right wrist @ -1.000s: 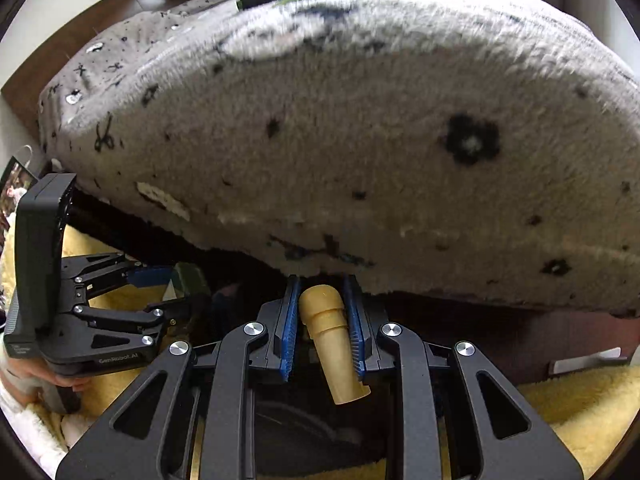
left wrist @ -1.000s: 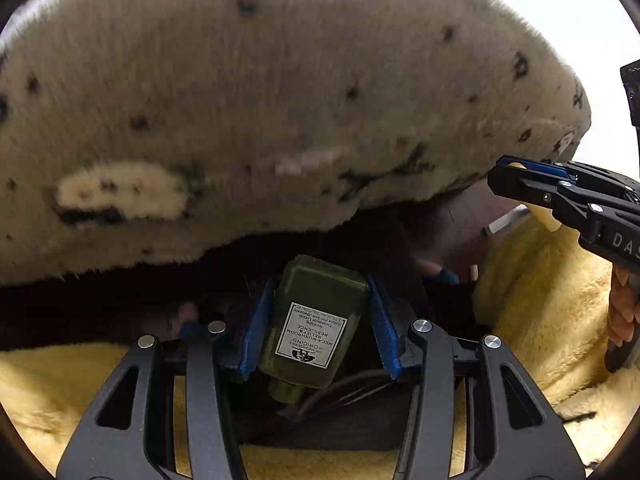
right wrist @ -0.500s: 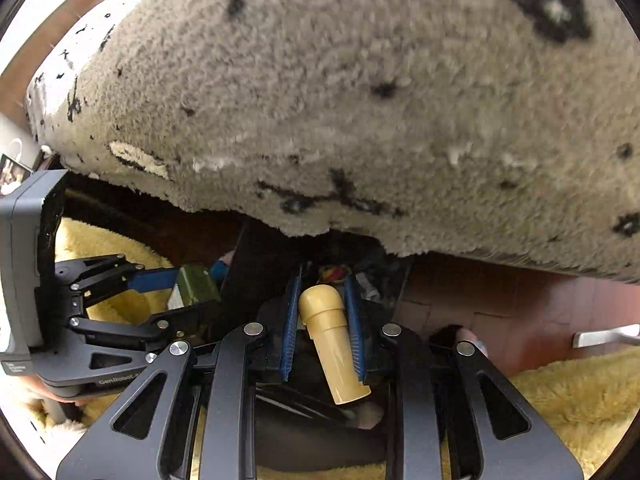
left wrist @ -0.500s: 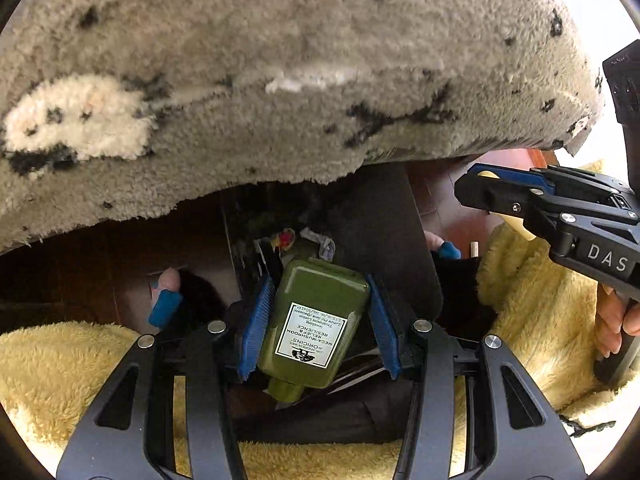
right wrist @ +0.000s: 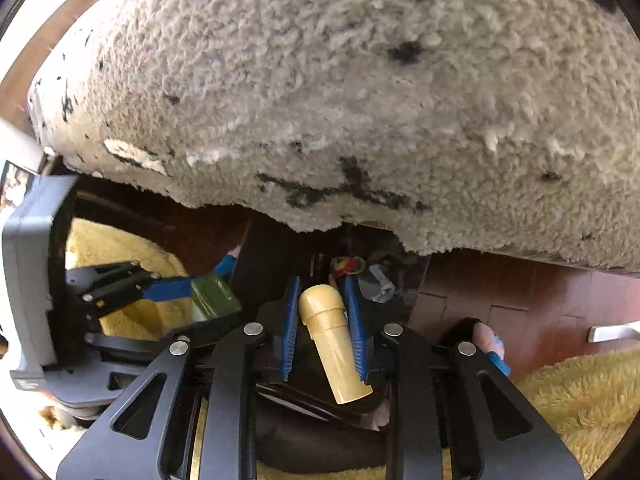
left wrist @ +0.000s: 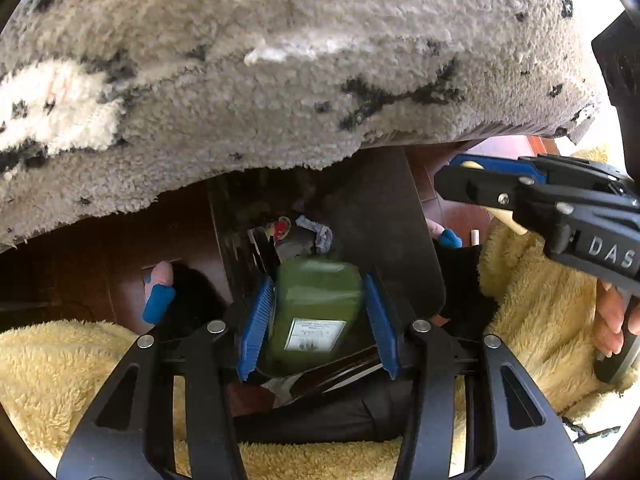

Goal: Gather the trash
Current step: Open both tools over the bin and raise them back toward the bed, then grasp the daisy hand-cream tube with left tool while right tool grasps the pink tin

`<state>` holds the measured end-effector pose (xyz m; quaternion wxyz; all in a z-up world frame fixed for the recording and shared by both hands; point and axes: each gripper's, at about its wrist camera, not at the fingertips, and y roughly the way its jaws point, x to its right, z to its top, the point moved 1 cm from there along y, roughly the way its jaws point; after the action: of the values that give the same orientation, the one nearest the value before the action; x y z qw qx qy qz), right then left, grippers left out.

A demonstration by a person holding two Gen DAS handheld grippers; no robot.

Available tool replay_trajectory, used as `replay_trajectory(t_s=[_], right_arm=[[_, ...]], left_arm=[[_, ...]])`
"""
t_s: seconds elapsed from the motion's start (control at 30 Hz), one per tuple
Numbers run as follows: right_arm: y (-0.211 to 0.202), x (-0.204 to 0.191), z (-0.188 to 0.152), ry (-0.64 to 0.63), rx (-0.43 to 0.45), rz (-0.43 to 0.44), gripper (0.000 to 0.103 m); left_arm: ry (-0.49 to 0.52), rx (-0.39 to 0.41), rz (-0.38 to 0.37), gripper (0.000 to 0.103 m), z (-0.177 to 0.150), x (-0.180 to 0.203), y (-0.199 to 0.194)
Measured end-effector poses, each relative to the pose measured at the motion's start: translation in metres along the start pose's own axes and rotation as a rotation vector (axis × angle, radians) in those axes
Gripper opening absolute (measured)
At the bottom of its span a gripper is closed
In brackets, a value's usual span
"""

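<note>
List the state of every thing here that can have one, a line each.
left gripper: shut on the green bottle.
green bottle: held between the blue pads, label facing the camera, above the bin.
right gripper: shut on the beige tube.
beige tube: clamped, tilted, wider cap end forward.
black bin: open, trash already inside.
crumpled wrapper: lying in the bin.

Bottle (left wrist: 316, 312) between left gripper (left wrist: 318, 320) pads, above open bin (left wrist: 384, 232); tube (right wrist: 332, 344) between right gripper (right wrist: 322, 324) pads; rug (left wrist: 280, 60) behind bin
</note>
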<state>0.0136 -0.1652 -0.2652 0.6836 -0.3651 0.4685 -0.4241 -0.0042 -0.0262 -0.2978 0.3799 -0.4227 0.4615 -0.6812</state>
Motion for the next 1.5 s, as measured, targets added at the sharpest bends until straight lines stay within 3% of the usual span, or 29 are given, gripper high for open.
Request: replay_trajectory(t_s=[0.1,0.33,0.4,0.47,0.6,0.87,1.1,1.37,1.5], right_arm=[[-0.006,0.004,0.002,0.015,0.019,0.010,0.026],[-0.009,0.009,0.004,0.046,0.030,-0.023,0.028],[-0.009,0.011,0.003,0.053,0.038,-0.042,0.050],[-0.012,0.013,0.003,0.059,0.055,-0.065,0.064],[-0.019,0.022,0.003,0.085,0.075,-0.088,0.080],[-0.050,0.029,0.009,0.089,0.126,-0.067,0.082],[-0.115,0.011,0.031,0.009,0.281,-0.099,0.082],[-0.191,0.014,0.102,-0.079,0.475,-0.297,0.088],[-0.191,0.032,0.155,-0.040,0.451,-0.266,0.088]], left_arm=[[-0.004,0.001,-0.007,0.047,-0.001,-0.003,0.002],[-0.018,0.025,-0.003,0.066,-0.002,-0.006,-0.002],[-0.022,0.029,0.002,0.071,-0.001,-0.006,-0.005],[-0.026,0.037,0.008,0.076,0.000,-0.007,-0.007],[-0.025,0.066,0.020,0.088,0.000,-0.010,-0.017],[0.008,0.157,0.022,0.094,0.005,-0.005,-0.055],[0.026,0.294,0.027,0.094,0.024,-0.003,-0.116],[0.108,0.432,0.123,0.094,0.093,0.001,-0.177],[0.114,0.455,0.134,0.094,0.143,0.003,-0.193]])
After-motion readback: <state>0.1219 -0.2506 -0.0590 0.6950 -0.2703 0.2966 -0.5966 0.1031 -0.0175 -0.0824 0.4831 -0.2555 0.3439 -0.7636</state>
